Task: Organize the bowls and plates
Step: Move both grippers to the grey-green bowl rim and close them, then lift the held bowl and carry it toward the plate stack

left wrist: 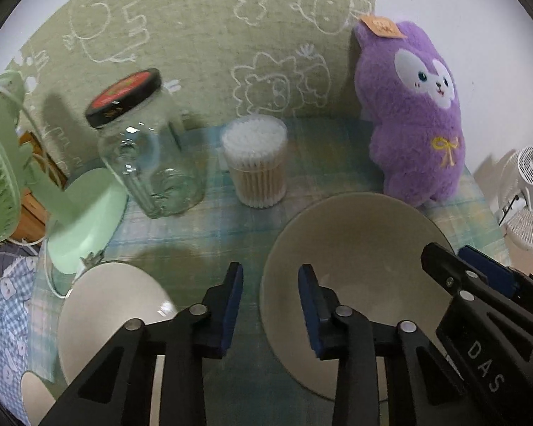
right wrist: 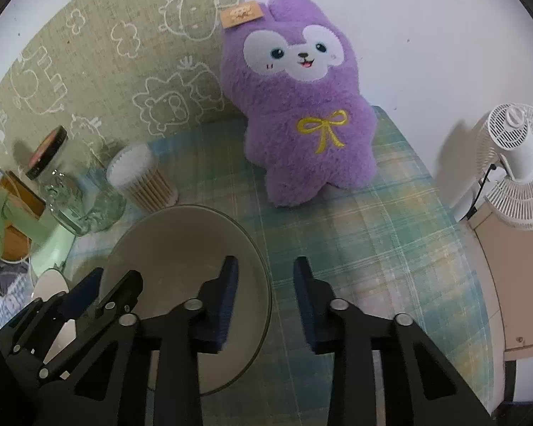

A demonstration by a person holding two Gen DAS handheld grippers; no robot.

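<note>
A large cream bowl (left wrist: 366, 248) stands on the plaid tablecloth; it also shows in the right wrist view (right wrist: 181, 241). My left gripper (left wrist: 270, 301) is open, straddling the bowl's left rim, one finger inside and one outside. My right gripper (right wrist: 265, 294) is open, straddling the bowl's right rim the same way. Its fingers (left wrist: 440, 262) show at the bowl's right edge in the left wrist view. A smaller white bowl (left wrist: 110, 316) sits to the left, also seen in the right wrist view (right wrist: 51, 285).
A purple plush toy (right wrist: 302, 106) stands behind the bowl. A cotton-swab tub (left wrist: 255, 161), a glass jar (left wrist: 149, 156) with a black lid and a green fan (left wrist: 35, 184) stand at the back left. A white fan (right wrist: 515, 163) is off the table's right edge.
</note>
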